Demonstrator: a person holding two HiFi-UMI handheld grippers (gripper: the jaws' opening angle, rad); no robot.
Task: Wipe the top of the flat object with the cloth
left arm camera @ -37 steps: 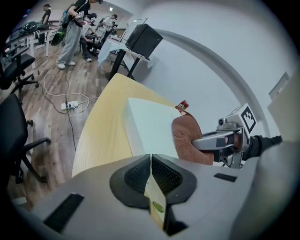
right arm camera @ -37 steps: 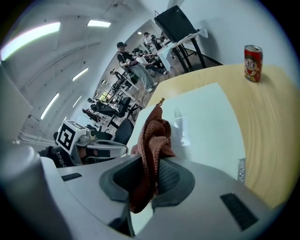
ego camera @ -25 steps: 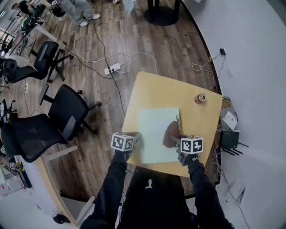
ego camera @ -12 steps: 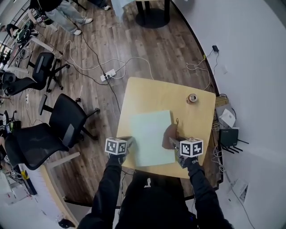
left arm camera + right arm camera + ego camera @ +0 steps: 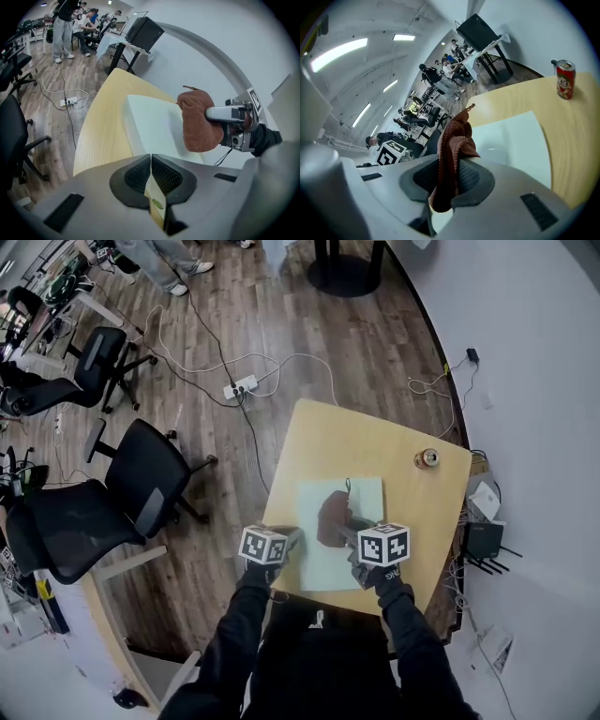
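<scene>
Status: wiping step in hand, coverage not judged complete.

The pale green flat board [image 5: 364, 495] lies on the wooden table [image 5: 319, 432], towards its 6 o'clock edge. The left gripper [image 5: 292, 539] has its jaws closed together on a thin edge, apparently the board's 8 o'clock side, pinning it. The right gripper [image 5: 352, 534] comes in from 5 o'clock, its jaws clamped on a bunched brown cloth [image 5: 331, 514] that sits over the board's left-centre.

Recommendation: keep the cloth pressed flat, not trailing. Run overlapping strokes from 6 towards 12 o'clock, then step across to the 3 o'clock margin, which appears the widest bare stretch. The left grip should hold firm so the light board does not skate. The red drinks can [image 5: 427, 458], at the table's 1 o'clock corner, stands well apart and poses little risk.

View differences: the left gripper view shows the cloth hanging as a thick wad off the right jaws. The right gripper view shows how deep the fabric sits between the pads, plus the can's printed label. Only the head view gives the whole board outline.
</scene>
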